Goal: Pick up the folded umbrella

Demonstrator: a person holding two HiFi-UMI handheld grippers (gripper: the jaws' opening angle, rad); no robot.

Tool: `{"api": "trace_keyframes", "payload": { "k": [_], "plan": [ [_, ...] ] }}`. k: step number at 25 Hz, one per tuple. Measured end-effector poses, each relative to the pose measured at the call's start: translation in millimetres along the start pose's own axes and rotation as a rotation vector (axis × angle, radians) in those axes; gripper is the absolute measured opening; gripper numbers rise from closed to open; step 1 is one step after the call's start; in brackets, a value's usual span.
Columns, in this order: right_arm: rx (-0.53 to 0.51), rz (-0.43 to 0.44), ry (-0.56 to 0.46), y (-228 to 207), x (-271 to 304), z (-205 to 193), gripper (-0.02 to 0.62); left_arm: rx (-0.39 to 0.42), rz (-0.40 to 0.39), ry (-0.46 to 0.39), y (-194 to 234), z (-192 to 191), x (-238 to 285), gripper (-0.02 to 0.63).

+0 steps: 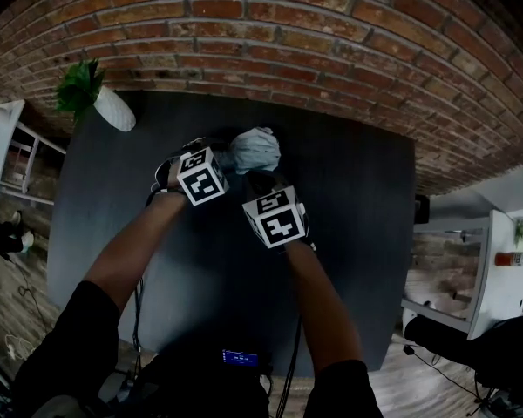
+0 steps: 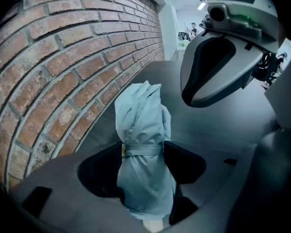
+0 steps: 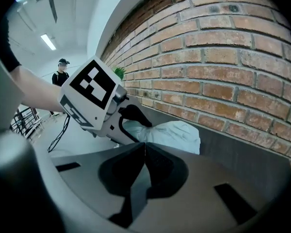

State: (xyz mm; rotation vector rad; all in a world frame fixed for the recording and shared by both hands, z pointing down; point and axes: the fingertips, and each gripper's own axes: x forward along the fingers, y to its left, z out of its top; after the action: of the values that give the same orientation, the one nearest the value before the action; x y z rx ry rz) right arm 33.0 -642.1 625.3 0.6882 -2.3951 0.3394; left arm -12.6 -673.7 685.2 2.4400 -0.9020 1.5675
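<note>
The folded umbrella [image 1: 254, 151] is a pale blue bundle tied with a strap, lying on the dark table [image 1: 357, 233] close to the brick wall. In the left gripper view the umbrella [image 2: 143, 144] fills the gap between my left gripper's [image 2: 143, 152] two dark pads at the strap; the jaws stand wide around it, open. My left gripper [image 1: 227, 157] reaches it from the left. My right gripper [image 1: 260, 181] hovers just before it, and its jaws [image 3: 144, 149] are shut with nothing between them. Beyond them lies the umbrella [image 3: 167, 132].
A brick wall [image 1: 288, 33] runs along the table's far edge. A white pot with a green plant [image 1: 113, 109] stands at the far left corner. White shelving [image 1: 506, 268] stands to the right. A person [image 3: 62, 72] stands far off in the room.
</note>
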Motion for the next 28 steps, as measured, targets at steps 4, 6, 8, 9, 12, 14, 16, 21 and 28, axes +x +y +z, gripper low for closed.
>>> {"api": "trace_keyframes", "payload": {
  "k": [4,6,8,9,12,14,16,21,28],
  "plan": [
    [0.011,0.012,-0.007,-1.2,4.9,0.5,0.011,-0.003,-0.053,0.055,-0.7,-5.3,13.0,0.314],
    [0.015,0.012,-0.007,-4.1,6.6,0.3,0.01,0.001,-0.083,0.06,-2.3,-5.1,17.6,0.33],
    [0.017,0.01,-0.003,-7.8,8.6,-1.4,0.01,0.009,-0.126,0.074,-7.2,-5.7,22.8,0.328],
    [0.018,0.009,0.0,-9.1,9.6,-2.6,0.011,0.022,-0.14,0.09,-10.3,-7.1,26.3,0.328],
    [0.017,0.012,0.003,-11.1,12.7,-4.2,0.011,0.052,-0.133,0.12,-11.0,-11.7,35.5,0.328],
    [0.018,0.011,0.005,-13.6,13.3,-5.8,0.011,0.026,-0.137,0.108,-10.3,-12.1,38.7,0.328],
    [0.023,0.006,0.009,-15.9,13.3,-8.6,0.011,0.008,-0.148,0.096,-10.5,-12.1,39.8,0.328],
    [0.028,0.0,0.022,-14.2,11.0,-12.5,0.01,-0.008,-0.144,0.057,-9.7,-10.6,37.5,0.313],
    [0.02,-0.026,0.017,-14.4,-8.4,-10.5,0.009,-0.04,-0.107,0.003,-16.1,-6.9,24.6,0.301]
  ]
}}
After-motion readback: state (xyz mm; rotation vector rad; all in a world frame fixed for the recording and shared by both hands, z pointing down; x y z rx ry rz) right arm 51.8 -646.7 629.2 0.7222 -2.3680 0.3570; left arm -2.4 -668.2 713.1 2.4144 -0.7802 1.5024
